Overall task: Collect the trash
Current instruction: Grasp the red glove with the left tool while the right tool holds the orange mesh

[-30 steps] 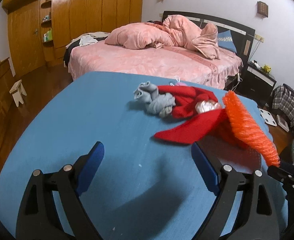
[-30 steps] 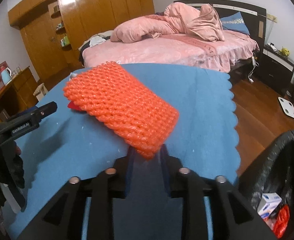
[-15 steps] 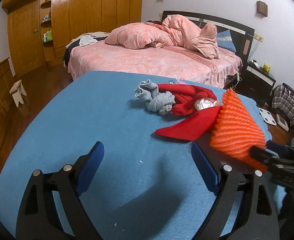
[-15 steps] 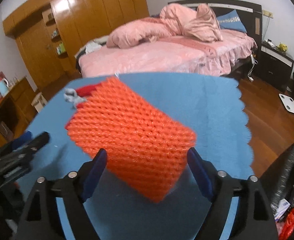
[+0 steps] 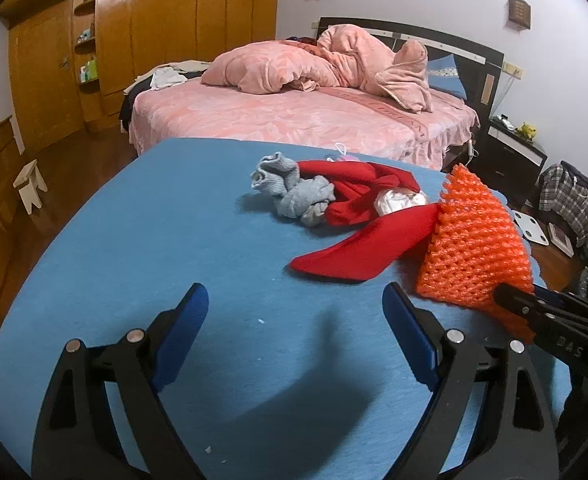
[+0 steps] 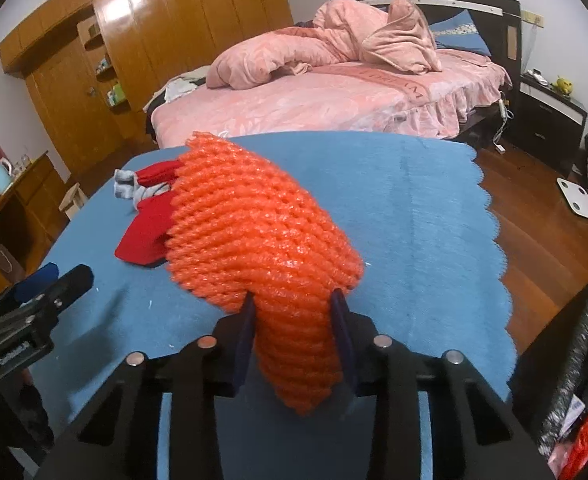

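Right wrist view: right gripper [image 6: 294, 320] fingers closing, squeezing the orange foam net [image 6: 253, 232] above the blue desk [image 6: 406, 208], just right of the red cloth [image 5: 358, 248]. Left gripper [image 5: 294, 316] gapes wide, empty.

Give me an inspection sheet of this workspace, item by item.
Surface: blue cloth covering the table, scalloped right edge.
Job's things: orange foam net; black bin bag at right, holding trash.
Clutter: grey socks, red garment, white wad.
Grippers: right gripper jaws closing, foam net pinched between them; left gripper jaws wide, nothing between.
Cables: white cord beside the bed.
Surroundings: pink bed, wooden wardrobe, nightstand.
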A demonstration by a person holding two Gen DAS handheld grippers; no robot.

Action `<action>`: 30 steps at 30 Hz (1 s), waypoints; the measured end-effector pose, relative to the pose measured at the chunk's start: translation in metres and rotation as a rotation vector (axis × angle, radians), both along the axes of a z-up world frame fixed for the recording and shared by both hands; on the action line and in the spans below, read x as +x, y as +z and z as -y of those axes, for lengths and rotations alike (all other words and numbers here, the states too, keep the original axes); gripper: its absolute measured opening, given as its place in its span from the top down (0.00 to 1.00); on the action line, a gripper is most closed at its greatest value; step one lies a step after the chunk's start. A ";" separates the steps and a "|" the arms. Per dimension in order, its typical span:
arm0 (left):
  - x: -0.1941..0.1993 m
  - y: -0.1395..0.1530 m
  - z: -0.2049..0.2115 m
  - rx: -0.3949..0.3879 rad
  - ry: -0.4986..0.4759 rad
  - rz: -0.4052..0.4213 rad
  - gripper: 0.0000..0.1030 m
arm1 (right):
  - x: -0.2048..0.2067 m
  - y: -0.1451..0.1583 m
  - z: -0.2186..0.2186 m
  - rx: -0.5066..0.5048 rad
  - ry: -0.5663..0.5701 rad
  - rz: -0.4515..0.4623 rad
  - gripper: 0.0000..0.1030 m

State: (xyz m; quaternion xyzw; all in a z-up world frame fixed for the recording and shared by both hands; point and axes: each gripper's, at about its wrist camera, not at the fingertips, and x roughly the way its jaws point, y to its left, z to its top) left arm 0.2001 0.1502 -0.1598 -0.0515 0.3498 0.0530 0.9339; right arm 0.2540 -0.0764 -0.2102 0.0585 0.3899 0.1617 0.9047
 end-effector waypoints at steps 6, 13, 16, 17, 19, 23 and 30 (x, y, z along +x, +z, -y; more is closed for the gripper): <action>0.008 -0.001 0.012 0.002 -0.033 0.005 0.16 | -0.009 0.010 0.026 0.015 -0.080 0.009 0.64; 0.037 -0.008 0.029 0.008 -0.084 -0.011 0.16 | 0.000 0.008 0.038 0.025 -0.108 -0.008 0.64; 0.050 -0.011 0.035 0.010 -0.110 -0.026 0.20 | 0.002 0.007 0.038 0.023 -0.110 -0.010 0.64; 0.054 -0.013 0.036 0.007 -0.122 -0.035 0.24 | 0.003 0.007 0.038 0.023 -0.112 -0.013 0.64; 0.062 -0.017 0.039 0.003 -0.146 -0.062 0.32 | 0.003 0.006 0.037 0.023 -0.112 -0.015 0.64; 0.067 -0.024 0.046 0.000 -0.194 -0.093 0.71 | 0.004 0.006 0.035 0.023 -0.106 -0.017 0.64; 0.054 -0.017 0.048 -0.008 -0.202 -0.056 0.93 | 0.001 0.009 0.036 0.028 -0.107 -0.005 0.64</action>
